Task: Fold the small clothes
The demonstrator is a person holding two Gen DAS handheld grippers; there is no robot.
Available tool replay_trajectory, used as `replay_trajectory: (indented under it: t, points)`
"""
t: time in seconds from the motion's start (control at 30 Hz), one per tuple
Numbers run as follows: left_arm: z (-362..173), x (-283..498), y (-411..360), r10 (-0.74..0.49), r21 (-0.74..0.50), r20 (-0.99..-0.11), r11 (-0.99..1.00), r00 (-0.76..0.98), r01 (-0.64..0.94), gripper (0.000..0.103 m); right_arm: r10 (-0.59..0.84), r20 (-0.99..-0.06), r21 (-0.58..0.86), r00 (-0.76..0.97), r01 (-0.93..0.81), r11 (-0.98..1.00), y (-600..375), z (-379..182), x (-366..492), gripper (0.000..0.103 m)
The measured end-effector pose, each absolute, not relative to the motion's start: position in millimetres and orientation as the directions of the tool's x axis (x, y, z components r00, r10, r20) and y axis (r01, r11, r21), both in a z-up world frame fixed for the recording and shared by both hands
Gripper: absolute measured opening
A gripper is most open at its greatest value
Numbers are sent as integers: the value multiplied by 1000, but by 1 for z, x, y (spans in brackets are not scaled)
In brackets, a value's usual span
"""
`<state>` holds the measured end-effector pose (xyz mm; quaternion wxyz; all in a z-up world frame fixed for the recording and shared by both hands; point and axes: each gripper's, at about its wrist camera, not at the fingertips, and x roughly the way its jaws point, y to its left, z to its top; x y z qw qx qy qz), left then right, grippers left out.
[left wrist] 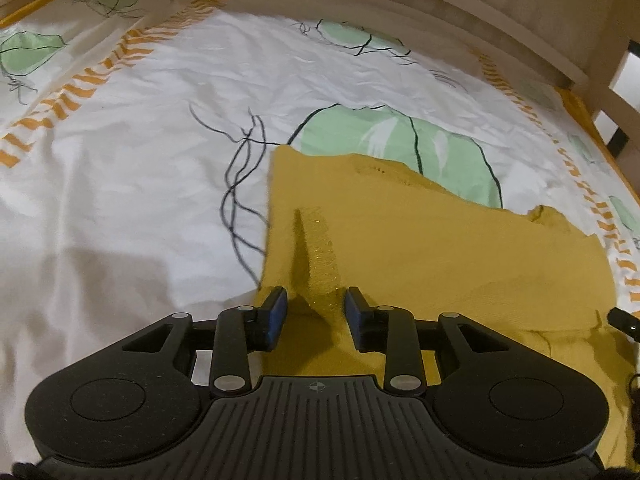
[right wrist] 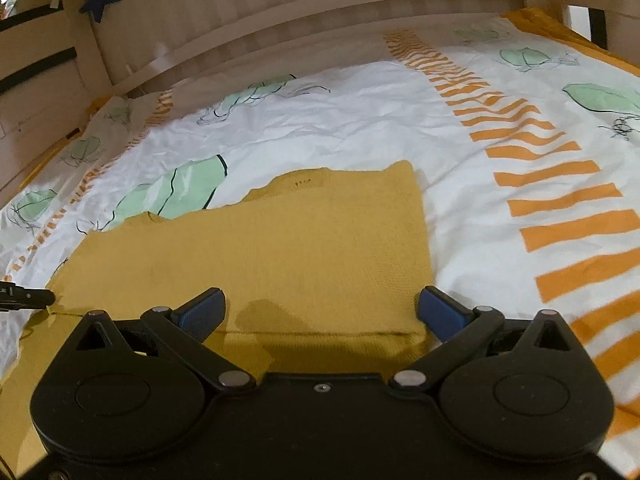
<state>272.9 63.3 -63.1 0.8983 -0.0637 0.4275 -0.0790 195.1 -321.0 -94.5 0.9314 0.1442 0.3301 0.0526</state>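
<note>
Garment [left wrist: 420,248]: mustard knit, lying partly folded and flat on the bed [left wrist: 140,140], a folded edge running across just ahead of your right tongs [right wrist: 322,312]. Left tongs [left wrist: 316,312]: pads part-spread over the near left of the cloth, nothing pinched, and a small raised ridge stands between them. Right tongs: spread wide over the near right corner, also gripping nothing.

Risks: if you close the left on that ridge, you likely catch one layer only and drag the fold askew. Pull unevenly and the loose knit probably skews on the slippery duvet.
</note>
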Motion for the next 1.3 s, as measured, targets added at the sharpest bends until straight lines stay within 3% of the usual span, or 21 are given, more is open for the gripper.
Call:
replay_trajectory:
  t: [0.1,0.53,0.83,1.1,1.2,1.3]
  points:
    - [-59,265,68,-114,-106,-766,993,633,50,35,190,-623,309,759,15,951,-327,-93,186,103]
    - [-37,218,94,-122,-108,-760,992,639,60,37,219,-595,366,773,18,930,-341,-61,116,103]
    - [-39,246,57,-199,-120,-737,979,646,164,37,266,-582,369,768,-41,928,-317,-61,106,103]
    - [-53,280,40,-196,-103,-749,978,633,181,37,292,-590,358,753,-80,930,-302,-71,104,103]
    - [-56,287,32,-263,-144,-769,959,583,242,37,305,-594,370,745,-84,925,-302,-75,105,103]
    - [-46,276,28,-328,-179,-731,938,598,295,37,307,-592,380,745,-78,922,-302,-77,104,103]
